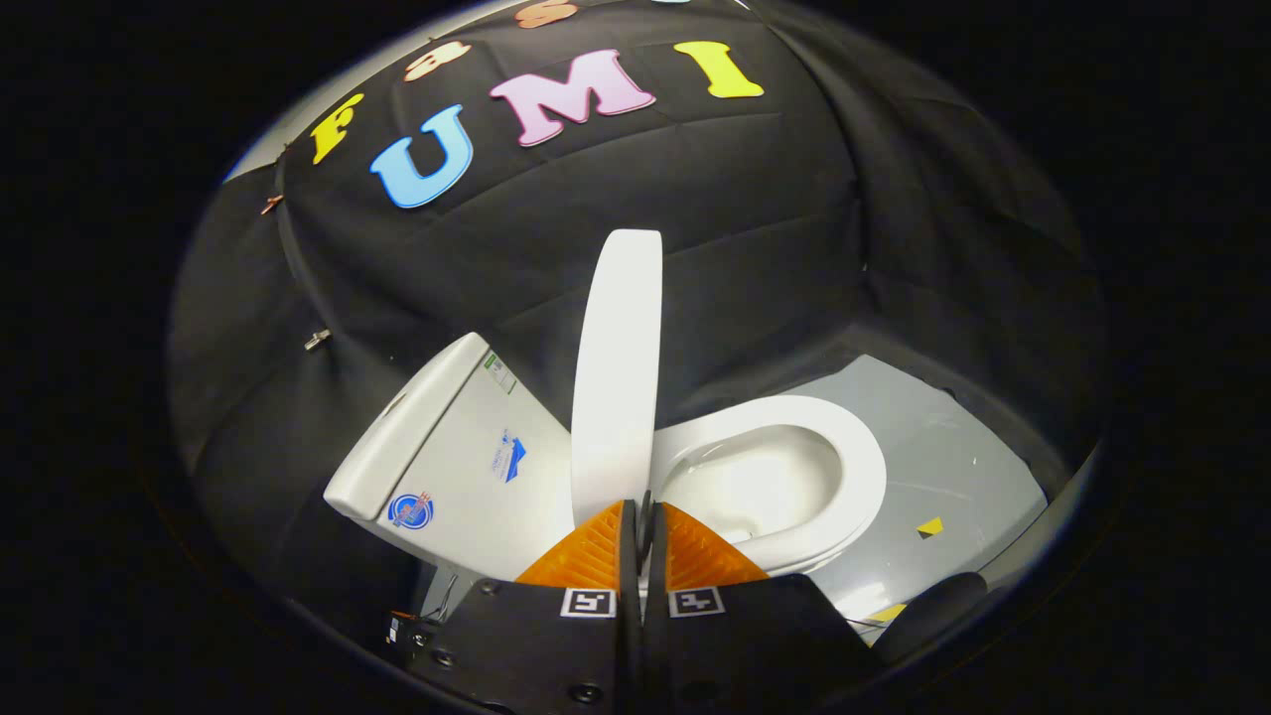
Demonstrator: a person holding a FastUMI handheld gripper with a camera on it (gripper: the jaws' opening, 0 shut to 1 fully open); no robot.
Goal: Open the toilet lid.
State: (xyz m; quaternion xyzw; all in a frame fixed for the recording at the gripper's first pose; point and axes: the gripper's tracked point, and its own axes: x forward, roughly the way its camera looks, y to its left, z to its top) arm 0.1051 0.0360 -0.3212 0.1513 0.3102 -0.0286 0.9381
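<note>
Where the black cloth wall (695,218) hangs in folds and creases behind everything, it takes up most of the scene, wrapping round on both sides and sagging in pleats toward the ground. Below it lies a pale grey floor panel (943,447), smooth and slightly glossy, with small yellow tape marks (930,526) stuck to it beyond the bowl and a few faint scuffs. On that panel stands the white toilet, seen tilted. Its cistern (447,457) leans off on one side, carrying a round blue sticker (410,510) and a smaller blue-and-white one (509,459) on its face, plus a little label near the top corner. The seat ring (824,467) lies down flat around the open bowl (755,487), whose glazed inside shines brightly. The toilet lid (618,377) is raised, standing nearly upright on edge between the cistern and the bowl, just ahead of the fingertips. The gripper (642,516) points at the lid's lower edge, its two fingers drawn together with only a thin slit between them; whether they pinch the lid's rim cannot be told. A small metal clip (317,340) is pinned to the cloth above the cistern
</note>
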